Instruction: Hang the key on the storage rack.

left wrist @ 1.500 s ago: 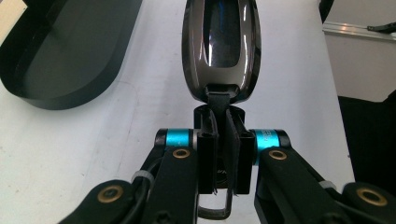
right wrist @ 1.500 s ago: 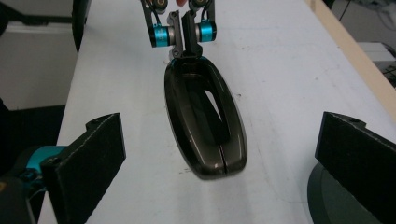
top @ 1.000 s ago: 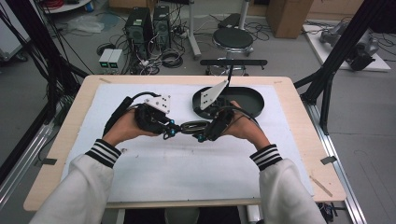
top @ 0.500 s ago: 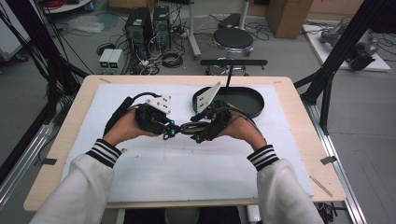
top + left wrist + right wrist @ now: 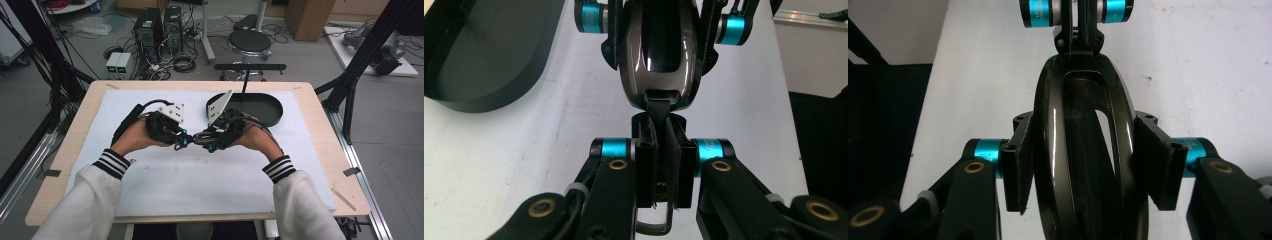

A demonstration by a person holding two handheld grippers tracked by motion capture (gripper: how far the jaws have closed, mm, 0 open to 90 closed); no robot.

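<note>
A glossy dark oval piece (image 5: 196, 138) with a black strap tab is held between both grippers above the white mat. In the left gripper view my left gripper (image 5: 663, 165) is shut on the strap (image 5: 659, 110), and a metal loop (image 5: 654, 222) hangs below the jaws. The oval body (image 5: 659, 55) extends away into the right gripper (image 5: 659, 20). In the right gripper view my right gripper (image 5: 1083, 165) is shut on the sides of the oval piece (image 5: 1083, 150), with the left gripper (image 5: 1078, 20) at its far end. From above, the left gripper (image 5: 181, 141) and the right gripper (image 5: 206, 140) meet tip to tip.
A black oval tray (image 5: 262, 109) lies on the white mat (image 5: 200, 185) just behind the right hand, also seen as the tray (image 5: 484, 55). The wooden table edge (image 5: 330, 150) frames the mat. A stool and computer gear stand on the floor beyond.
The right hand and its gripper have shifted slightly left toward the left gripper. The left hand has barely moved, and both grips are unchanged.
</note>
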